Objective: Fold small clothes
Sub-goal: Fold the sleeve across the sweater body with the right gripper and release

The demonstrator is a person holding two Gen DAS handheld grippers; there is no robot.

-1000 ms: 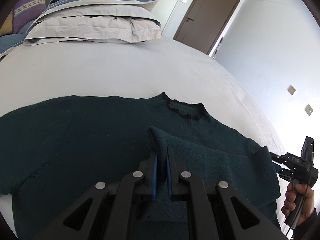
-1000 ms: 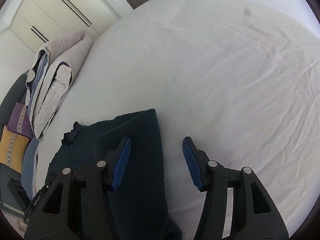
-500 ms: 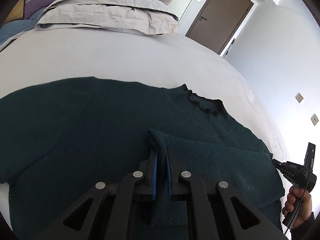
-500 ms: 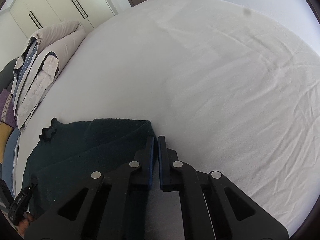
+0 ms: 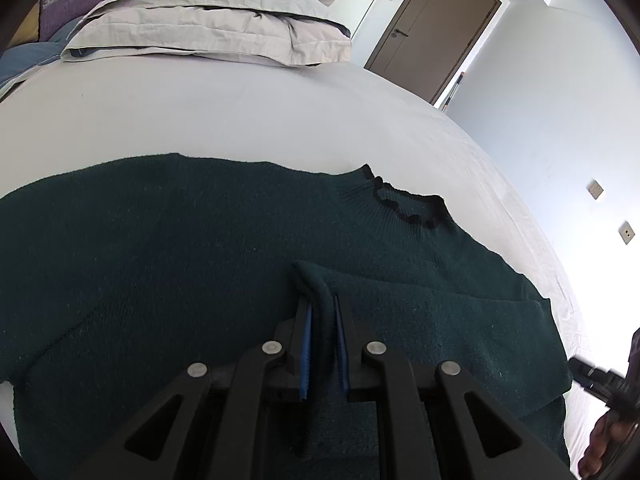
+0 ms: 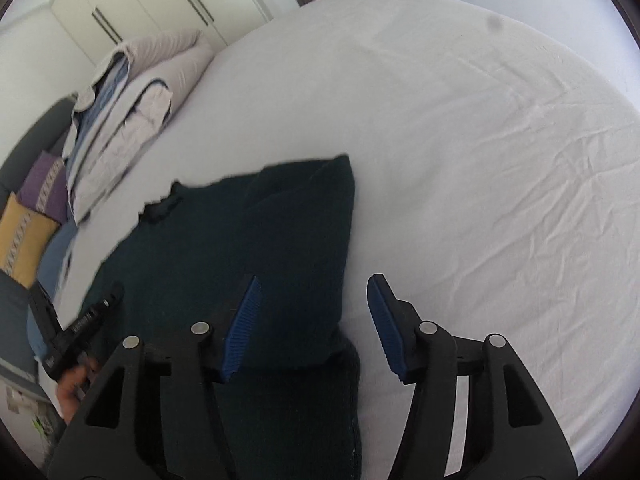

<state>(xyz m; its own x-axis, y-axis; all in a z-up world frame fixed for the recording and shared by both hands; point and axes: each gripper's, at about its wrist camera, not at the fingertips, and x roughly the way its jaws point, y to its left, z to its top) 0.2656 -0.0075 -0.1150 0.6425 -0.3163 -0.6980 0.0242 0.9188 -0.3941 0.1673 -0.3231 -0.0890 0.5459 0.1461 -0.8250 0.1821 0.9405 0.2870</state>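
A dark green knit sweater (image 5: 180, 248) lies spread on the white bed, its collar (image 5: 408, 208) toward the far right. One sleeve (image 5: 420, 304) is folded across the body. My left gripper (image 5: 322, 312) is shut on that sleeve's cuff, holding it low over the sweater's middle. In the right wrist view the sweater (image 6: 248, 248) lies left of centre with its folded edge near my right gripper (image 6: 312, 316), which is open and empty just above the sweater's right side. The right gripper also shows in the left wrist view (image 5: 604, 380) at the far right edge.
A stack of folded grey and blue bedding (image 5: 216, 20) sits at the head of the bed. Purple and yellow cushions (image 6: 32, 208) lie beyond it. The white sheet (image 6: 480, 160) stretches wide to the right. A brown door (image 5: 432, 28) and wardrobe (image 6: 132, 12) stand behind.
My right gripper was open, shut at the sweater's edge, and has opened again, letting go. My left gripper stays shut on the cuff and has carried it further over the sweater.
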